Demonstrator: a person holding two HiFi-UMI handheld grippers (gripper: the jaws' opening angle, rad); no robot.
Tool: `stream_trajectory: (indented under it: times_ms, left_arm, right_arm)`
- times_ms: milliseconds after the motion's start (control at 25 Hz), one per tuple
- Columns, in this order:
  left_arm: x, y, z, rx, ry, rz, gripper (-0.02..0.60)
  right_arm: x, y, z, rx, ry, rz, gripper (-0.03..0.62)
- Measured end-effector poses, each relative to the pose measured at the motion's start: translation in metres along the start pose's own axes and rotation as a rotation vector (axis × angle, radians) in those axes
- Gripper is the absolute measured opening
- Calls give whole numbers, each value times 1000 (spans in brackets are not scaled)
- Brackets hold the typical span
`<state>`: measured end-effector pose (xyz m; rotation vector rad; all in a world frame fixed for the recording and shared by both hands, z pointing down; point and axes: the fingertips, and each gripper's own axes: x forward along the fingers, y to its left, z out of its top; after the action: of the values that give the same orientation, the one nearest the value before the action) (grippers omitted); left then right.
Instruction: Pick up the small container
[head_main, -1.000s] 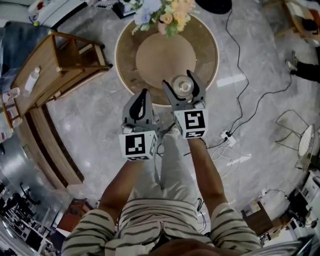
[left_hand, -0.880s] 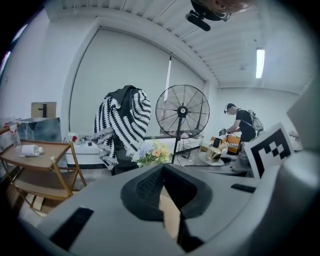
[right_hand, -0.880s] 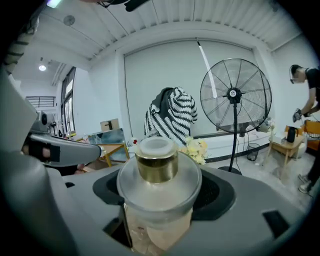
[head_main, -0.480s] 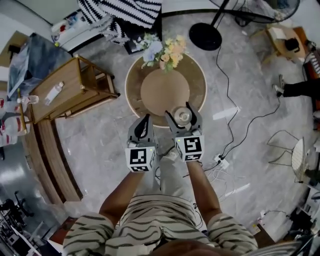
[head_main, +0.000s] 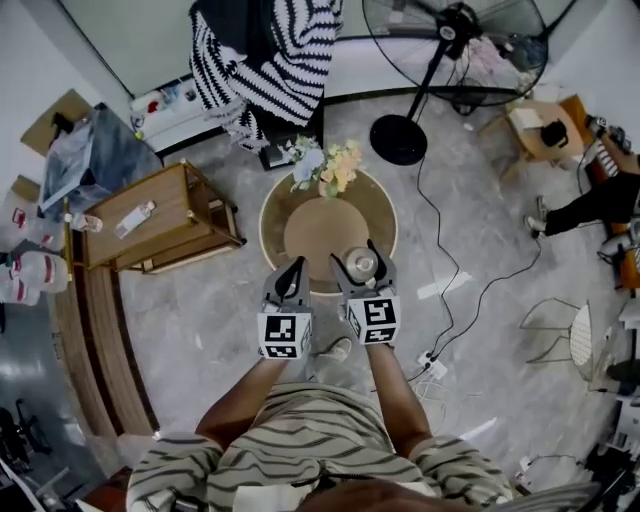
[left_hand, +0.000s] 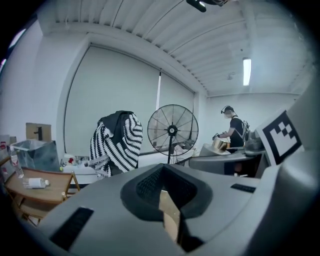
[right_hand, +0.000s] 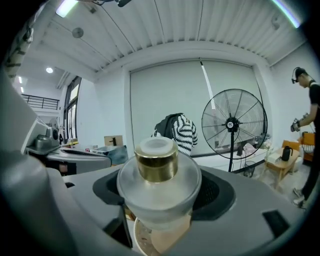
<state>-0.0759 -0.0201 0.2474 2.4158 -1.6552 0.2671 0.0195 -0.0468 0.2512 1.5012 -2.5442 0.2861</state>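
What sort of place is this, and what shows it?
Probably an indoor room furnished like a living space: a round table with flowers, a standing fan, a wooden side table.

Both forearms bare, extended forward and side by side from the torso: left forearm (head_main: 240, 395), right forearm (head_main: 392, 385). Sleeves striped.

Left gripper (head_main: 295, 266): level with the right one, just beside it, not touching. Jaws together, only a thin slit between them in the left gripper view (left_hand: 167, 197); nothing held. Its marker cube (head_main: 283, 335) faces up.

Right gripper (head_main: 356, 255): jaws closed on the small container (head_main: 361, 265), one on each side of its rounded body (right_hand: 159, 175), cap upward. Its marker cube (head_main: 373, 320) faces up, slightly ahead of the left.
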Motion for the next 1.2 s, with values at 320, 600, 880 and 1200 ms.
stream_trajectory:
  times_ms: [320,600,880,1200]
  left_arm:
    - [-21,-12,52,68,-76,-48,0]
    - [-30,-10,60,54,-90,-75,0]
    - [-30,-13,84,45,-142,-91,0]
    - [-29,-13,90,52,-164,-93,0]
  right_arm:
    - [-23,7,54,-17,-54,-15,351]
    - [-37,2,80,-31,-89,-46,351]
    - [-44,4,93,-37,-110,-56,351]
    - [-44,12,92,-46,-116,-46,351]
